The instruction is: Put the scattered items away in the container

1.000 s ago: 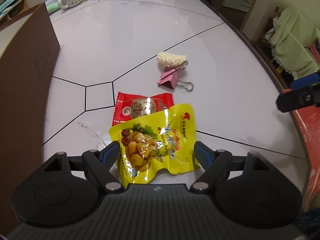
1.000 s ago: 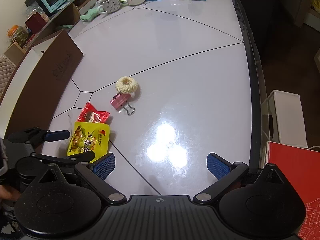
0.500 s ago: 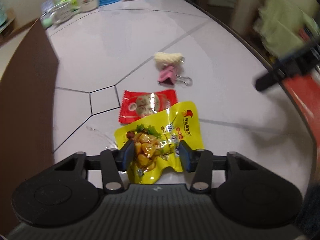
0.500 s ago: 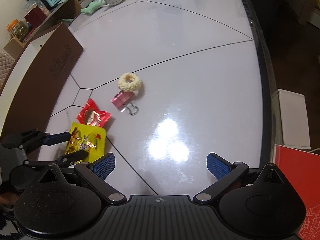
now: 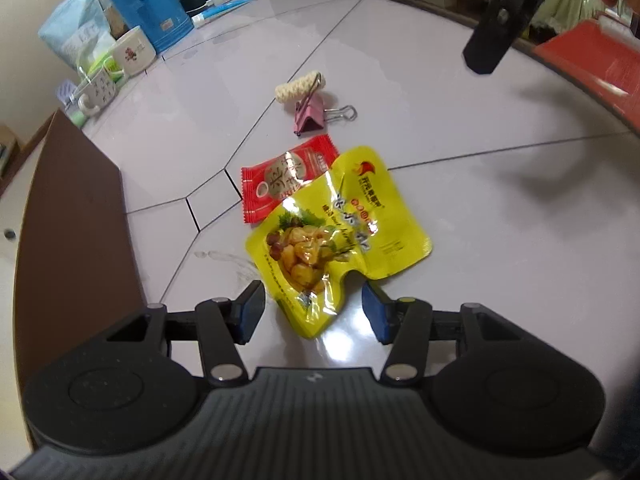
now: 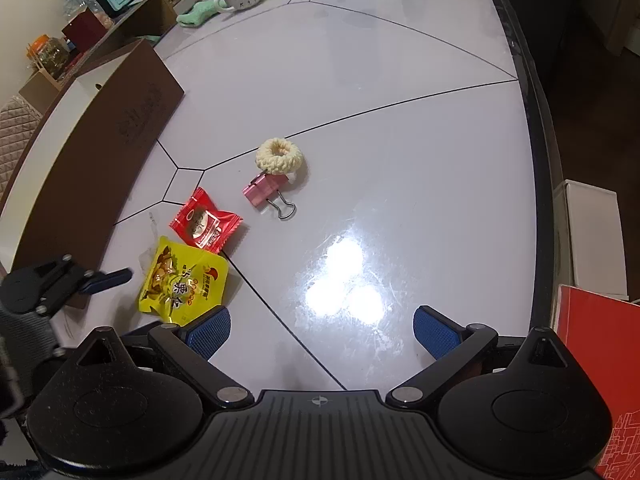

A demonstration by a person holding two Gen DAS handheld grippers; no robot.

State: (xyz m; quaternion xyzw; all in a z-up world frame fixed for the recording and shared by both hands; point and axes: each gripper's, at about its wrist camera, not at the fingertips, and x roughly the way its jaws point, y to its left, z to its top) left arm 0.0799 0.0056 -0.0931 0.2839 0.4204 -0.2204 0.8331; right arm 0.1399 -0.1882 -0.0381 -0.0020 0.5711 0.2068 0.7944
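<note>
While the left gripper [image 5: 312, 312] sits part-open around the yellow snack bag's [image 5: 340, 232] near corner w/o pinching it, bag lies flat on desk [image 5: 480, 208]; right gripper [image 6: 322, 330] wide, empty.

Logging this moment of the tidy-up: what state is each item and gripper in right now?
left gripper: open, fingers either side of the yellow pouch's near corner
right gripper: open, holding nothing
yellow pouch: sealed, flat on the table, overlapping the red packet
red packet: sealed, lying flat
pink binder clip: touching the cream ring
cream ring: lying flat
</note>
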